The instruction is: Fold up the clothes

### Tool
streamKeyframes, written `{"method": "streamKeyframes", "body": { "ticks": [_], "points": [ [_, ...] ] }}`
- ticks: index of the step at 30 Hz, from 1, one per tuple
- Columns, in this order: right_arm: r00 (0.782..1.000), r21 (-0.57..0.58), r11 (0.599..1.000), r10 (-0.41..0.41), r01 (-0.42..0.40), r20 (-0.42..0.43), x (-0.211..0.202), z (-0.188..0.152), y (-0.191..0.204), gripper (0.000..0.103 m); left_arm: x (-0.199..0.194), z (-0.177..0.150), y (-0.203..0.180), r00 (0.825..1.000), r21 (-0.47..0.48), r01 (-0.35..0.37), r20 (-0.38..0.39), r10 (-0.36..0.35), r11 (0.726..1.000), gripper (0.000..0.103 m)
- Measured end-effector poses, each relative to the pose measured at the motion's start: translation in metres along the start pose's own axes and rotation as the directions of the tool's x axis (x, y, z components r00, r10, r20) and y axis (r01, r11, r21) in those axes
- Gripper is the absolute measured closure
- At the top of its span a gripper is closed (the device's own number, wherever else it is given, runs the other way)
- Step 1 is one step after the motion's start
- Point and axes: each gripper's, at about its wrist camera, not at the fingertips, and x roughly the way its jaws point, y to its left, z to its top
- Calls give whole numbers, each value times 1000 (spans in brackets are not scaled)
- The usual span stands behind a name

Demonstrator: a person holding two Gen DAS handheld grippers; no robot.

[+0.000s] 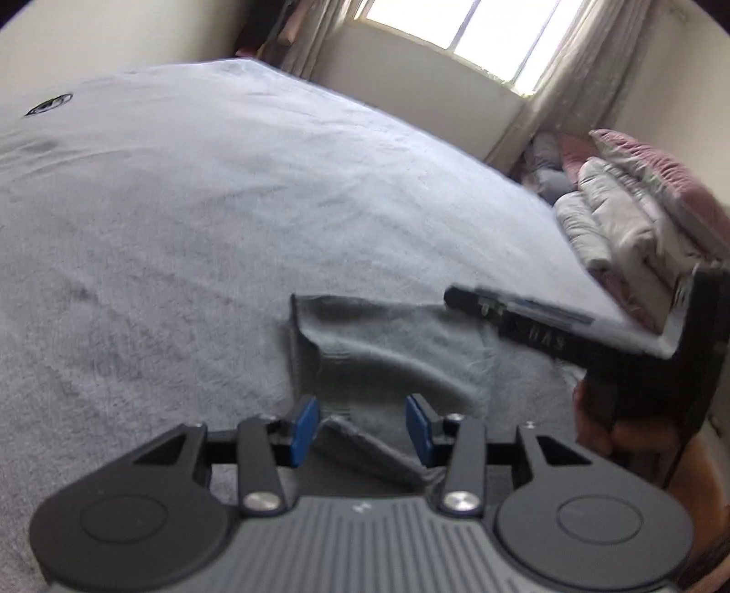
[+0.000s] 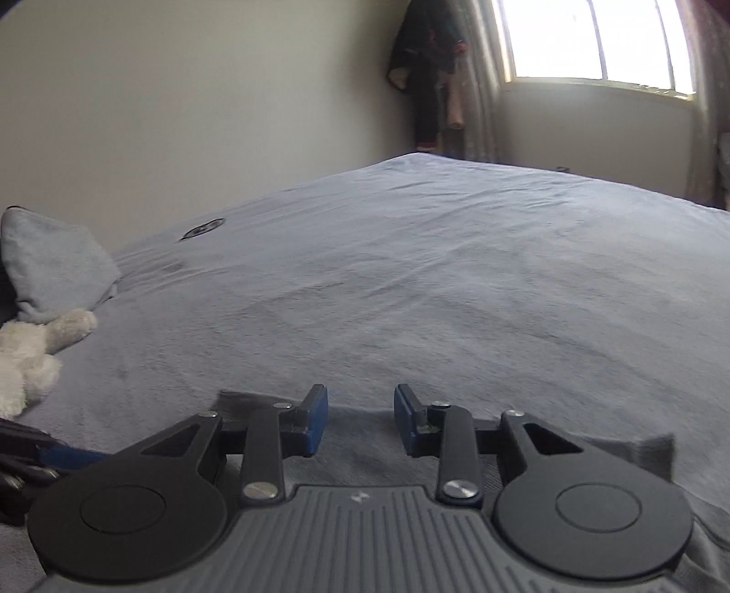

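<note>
A grey cloth [image 1: 392, 351] lies on the pale blue bed cover [image 1: 191, 219], one edge turned up at its far left corner. My left gripper [image 1: 362, 429] hovers low over its near part. A raised fold of the cloth stands between the blue pads [image 1: 305, 429], which are apart and do not press on it. To the right a hand [image 1: 597, 433] holds my right gripper, whose black finger [image 1: 524, 314] reaches over the cloth's far right corner. In the right wrist view my right gripper [image 2: 360, 419] stands open above the grey cloth [image 2: 648, 451], nothing between its pads.
A pillow [image 2: 54, 264] and a white plush toy [image 2: 32, 351] lie at the bed's left side. A small dark round thing [image 2: 203, 228] sits far back on the cover. Piled bedding [image 1: 638, 205] lies beyond the right edge, under a window [image 1: 456, 27]. Dark clothes [image 2: 429, 77] hang in the corner.
</note>
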Motion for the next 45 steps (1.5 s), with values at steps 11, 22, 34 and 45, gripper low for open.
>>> {"method": "streamKeyframes", "body": {
  "ticks": [11,22,34,45],
  "points": [
    [976,-258,953,111,-159,-190,45,12,41,68,13,-8,2,997,69,2,-75,3,998,98],
    [981,-244,961,90,-131,-172,72,16,57,101,8,-8,7,993,88,-17,-115,27,996,99],
    [991,-75,997,26,-36,-128,77,22,41,86,7,-5,12,989,70,-8,-145,18,998,89],
    [975,-5,979,-204,204,-85,-49,1,-29,66,13,23,-8,991,135,94,82,-105,986,54]
  ]
}}
